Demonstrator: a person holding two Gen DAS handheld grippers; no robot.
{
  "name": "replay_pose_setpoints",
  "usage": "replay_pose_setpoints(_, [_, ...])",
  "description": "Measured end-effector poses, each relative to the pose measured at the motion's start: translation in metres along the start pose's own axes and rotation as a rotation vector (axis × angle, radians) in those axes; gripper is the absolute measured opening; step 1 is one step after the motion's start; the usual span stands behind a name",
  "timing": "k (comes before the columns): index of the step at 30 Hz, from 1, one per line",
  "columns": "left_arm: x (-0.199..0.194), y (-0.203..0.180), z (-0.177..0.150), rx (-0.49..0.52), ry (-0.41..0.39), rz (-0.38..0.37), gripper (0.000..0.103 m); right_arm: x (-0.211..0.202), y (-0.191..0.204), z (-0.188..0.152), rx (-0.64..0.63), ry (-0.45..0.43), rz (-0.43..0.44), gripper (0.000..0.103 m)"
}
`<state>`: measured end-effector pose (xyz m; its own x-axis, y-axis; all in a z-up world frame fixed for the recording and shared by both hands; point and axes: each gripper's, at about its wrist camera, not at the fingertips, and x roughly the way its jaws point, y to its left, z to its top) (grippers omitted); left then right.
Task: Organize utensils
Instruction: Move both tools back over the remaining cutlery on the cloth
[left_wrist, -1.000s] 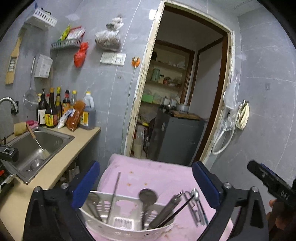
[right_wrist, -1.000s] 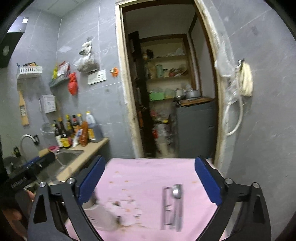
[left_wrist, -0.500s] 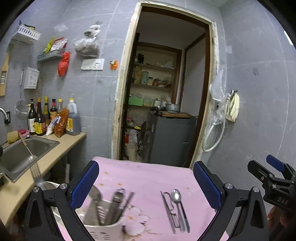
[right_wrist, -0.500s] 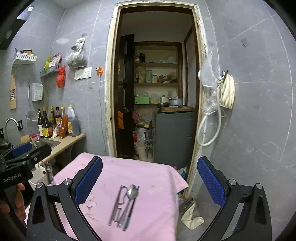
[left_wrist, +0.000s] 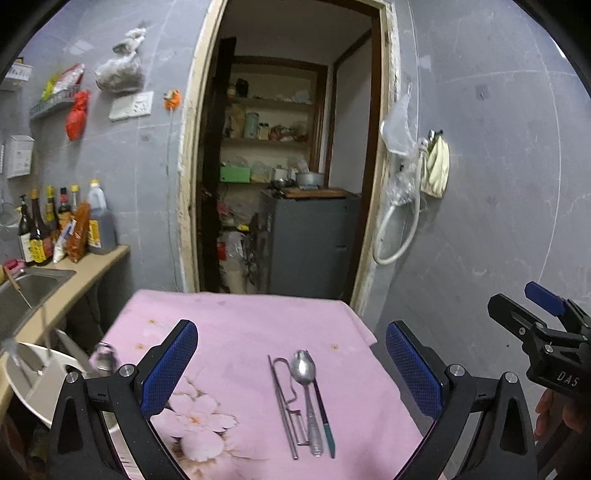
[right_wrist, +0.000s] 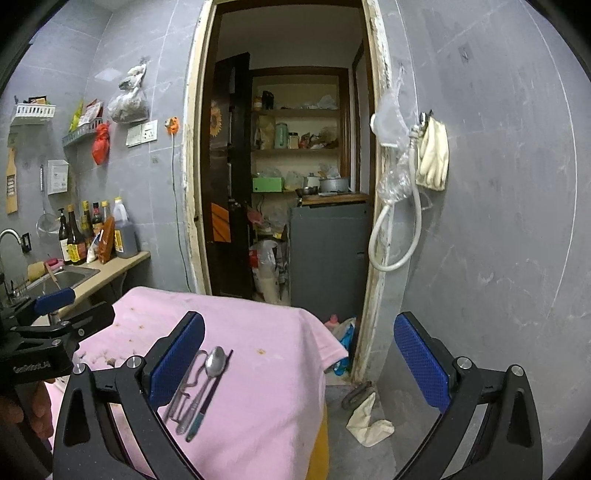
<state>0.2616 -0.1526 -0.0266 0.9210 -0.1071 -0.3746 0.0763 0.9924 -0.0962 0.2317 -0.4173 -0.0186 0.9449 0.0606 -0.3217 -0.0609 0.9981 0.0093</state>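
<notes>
— Where the pink cloth (left_wrist: 236, 332) covers the table, what lies on it?

— A spoon (left_wrist: 306, 391), a bent wire tool (left_wrist: 286, 402) at its nine o'clock, and a thin utensil with a teal handle (left_wrist: 327, 424) at its three o'clock, all side by side and touching or nearly so. From the left wrist they sit around six o'clock, between the spread blue pads.

— And the holder?

— A white utensil holder (left_wrist: 40, 384) at about eight o'clock, off the cloth's left edge; it is blurred, so I cannot tell what stands in it.

— The grippers?

— The left gripper (left_wrist: 291, 365) has its fingers wide apart with nothing between them. The right gripper (right_wrist: 299, 358) is likewise spread wide and grips nothing; the spoon (right_wrist: 214, 365) lies just inside its left pad, near seven o'clock.

— Any writing?

— The right gripper's body (left_wrist: 554, 362), at three o'clock in the left view, reads "DAS". The left gripper's body (right_wrist: 33, 358), at nine o'clock in the right view, reads roughly "GenRobot.AI". The bottles (right_wrist: 77, 236) on the counter carry yellow labels too small to read.
</notes>
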Motion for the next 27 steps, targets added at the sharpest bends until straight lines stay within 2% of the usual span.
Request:
replay_pose_setpoints(6, [0.033, -0.001, -0.01, -0.063, 0.089, -0.011, 0.103, 0.03, -0.019, -0.022, 0.047, 0.051, 0.012, 0.101])
replay_pose_setpoints(12, [0.066, -0.006, -0.025, -0.053, 0.155, 0.005, 0.099, 0.065, -0.029, -0.044, 0.088, 0.102, 0.048, 0.1])
replay_pose_setpoints(19, [0.103, 0.01, -0.052, -0.076, 0.285, 0.03, 0.078, 0.106, -0.029, -0.076, 0.158, 0.172, 0.121, 0.095])
replay_pose_setpoints(24, [0.126, 0.02, -0.068, -0.084, 0.399, 0.042, 0.056, 0.13, -0.019, -0.098, 0.169, 0.244, 0.182, 0.08])
replay_pose_setpoints(26, [0.136, 0.024, -0.075, -0.094, 0.446, 0.042, 0.046, 0.142, -0.014, -0.106, 0.165, 0.282, 0.216, 0.068])
replay_pose_setpoints(27, [0.139, 0.025, -0.077, -0.097, 0.459, 0.041, 0.044, 0.147, -0.011, -0.109, 0.164, 0.293, 0.228, 0.066])
